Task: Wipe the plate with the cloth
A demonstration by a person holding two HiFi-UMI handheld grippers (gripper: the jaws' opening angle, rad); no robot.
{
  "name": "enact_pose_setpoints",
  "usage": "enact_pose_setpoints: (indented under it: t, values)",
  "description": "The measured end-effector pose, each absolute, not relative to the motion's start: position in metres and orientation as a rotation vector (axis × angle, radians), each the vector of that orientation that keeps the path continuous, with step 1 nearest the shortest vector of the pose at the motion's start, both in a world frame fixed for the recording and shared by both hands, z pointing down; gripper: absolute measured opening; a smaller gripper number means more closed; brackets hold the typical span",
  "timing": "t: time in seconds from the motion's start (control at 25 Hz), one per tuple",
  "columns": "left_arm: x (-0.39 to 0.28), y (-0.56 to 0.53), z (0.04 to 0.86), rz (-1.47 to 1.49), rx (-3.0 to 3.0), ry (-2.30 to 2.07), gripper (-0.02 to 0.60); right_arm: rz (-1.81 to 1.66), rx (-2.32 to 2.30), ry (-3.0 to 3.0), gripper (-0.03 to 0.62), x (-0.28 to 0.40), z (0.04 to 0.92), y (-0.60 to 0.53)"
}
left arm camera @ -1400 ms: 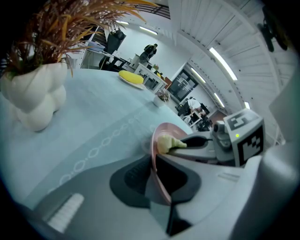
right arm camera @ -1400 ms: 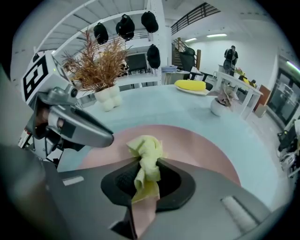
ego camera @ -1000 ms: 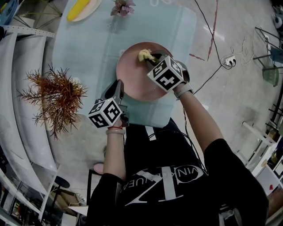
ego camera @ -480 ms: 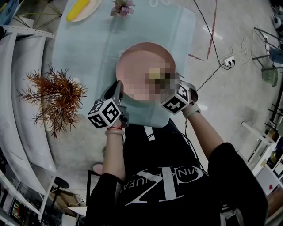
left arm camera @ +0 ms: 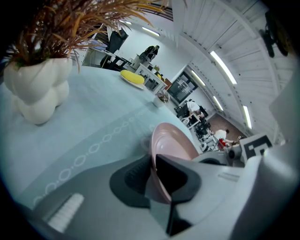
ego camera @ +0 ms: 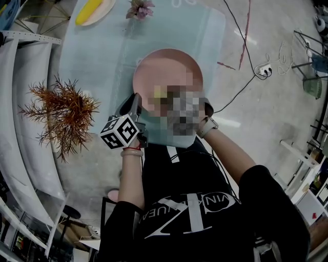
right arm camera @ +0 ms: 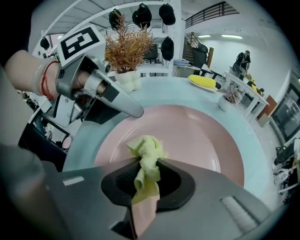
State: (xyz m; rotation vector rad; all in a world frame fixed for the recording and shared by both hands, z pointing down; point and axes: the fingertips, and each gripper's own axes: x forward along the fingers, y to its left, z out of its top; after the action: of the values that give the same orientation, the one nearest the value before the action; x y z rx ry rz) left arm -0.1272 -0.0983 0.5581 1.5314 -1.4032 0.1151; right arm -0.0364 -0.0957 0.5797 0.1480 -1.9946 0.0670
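Observation:
A round pink plate [ego camera: 169, 71] lies on the pale blue glass table [ego camera: 97, 56]. My left gripper [ego camera: 137, 104] is shut on the plate's near left rim [left arm camera: 161, 176]. My right gripper [right arm camera: 145, 180] is shut on a bunched yellow-green cloth [right arm camera: 146, 161], whose free end rests on the near part of the plate [right arm camera: 187, 136]. In the head view a mosaic patch hides the right gripper; only a bit of the cloth [ego camera: 158, 92] shows.
A white vase with a dried rust-coloured plant [ego camera: 61, 110] stands at the table's left edge. A yellow object on a dish [ego camera: 92, 10] and a small flower pot [ego camera: 142, 7] sit at the far end. Cables and a power strip [ego camera: 265, 70] lie on the floor.
My right gripper has dragged the cloth from the plate's far middle toward me and leftward, to the near part. The left gripper has kept its hold on the rim.

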Motion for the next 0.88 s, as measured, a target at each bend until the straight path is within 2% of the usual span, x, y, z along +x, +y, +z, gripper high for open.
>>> enact_pose_setpoints:
  t: [0.36,0.88]
  values:
    - [-0.128,-0.099,0.559,0.11,1.53,-1.402,0.0,0.012,0.25,-2.036,0.069,-0.064,0.578,-0.151]
    - [-0.128,-0.098,0.559,0.087,1.522,-1.406,0.0,0.026,0.405,-1.938,0.066,0.005,0.578,-0.158]
